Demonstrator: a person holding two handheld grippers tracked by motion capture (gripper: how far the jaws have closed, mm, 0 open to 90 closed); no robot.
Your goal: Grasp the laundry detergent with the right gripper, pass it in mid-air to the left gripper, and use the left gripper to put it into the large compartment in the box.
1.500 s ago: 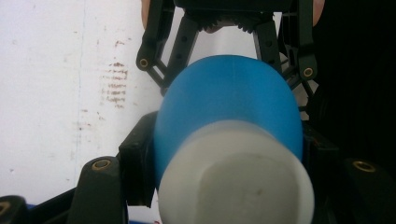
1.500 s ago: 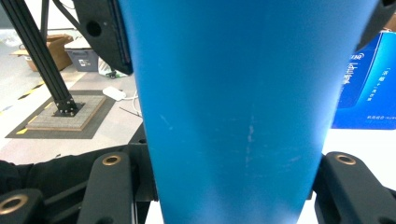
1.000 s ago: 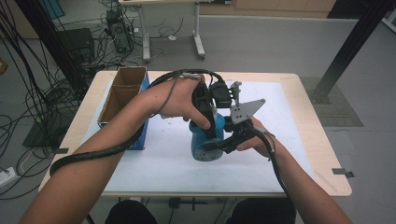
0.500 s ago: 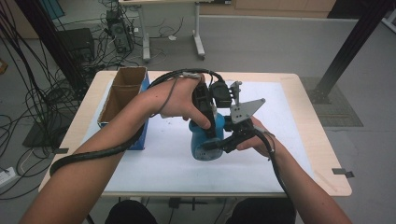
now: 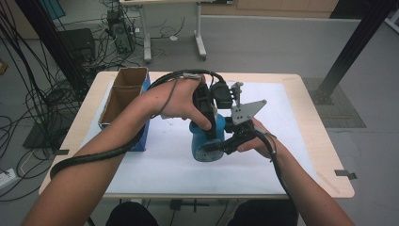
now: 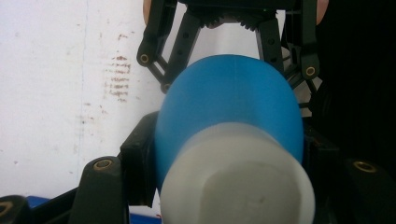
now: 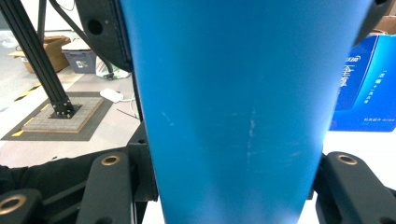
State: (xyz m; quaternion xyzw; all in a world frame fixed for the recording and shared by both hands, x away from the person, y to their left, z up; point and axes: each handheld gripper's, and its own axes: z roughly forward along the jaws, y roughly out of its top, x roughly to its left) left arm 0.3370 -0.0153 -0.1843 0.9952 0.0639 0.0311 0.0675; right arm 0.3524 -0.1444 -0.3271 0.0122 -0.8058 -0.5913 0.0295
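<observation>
Simply a blue, white-capped bottle (image 6: 229, 116)

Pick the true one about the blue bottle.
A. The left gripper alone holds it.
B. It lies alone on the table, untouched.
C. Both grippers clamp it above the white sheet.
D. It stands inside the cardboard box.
C: the bottle sits between the jaws of the left gripper and of the right gripper, over the white sheet, apart from the box.

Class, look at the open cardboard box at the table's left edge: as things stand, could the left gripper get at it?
Probably not right now. The left gripper is shut on the blue bottle, which the right gripper also clamps. The table up to the cardboard box looks free, once it lets go.
</observation>
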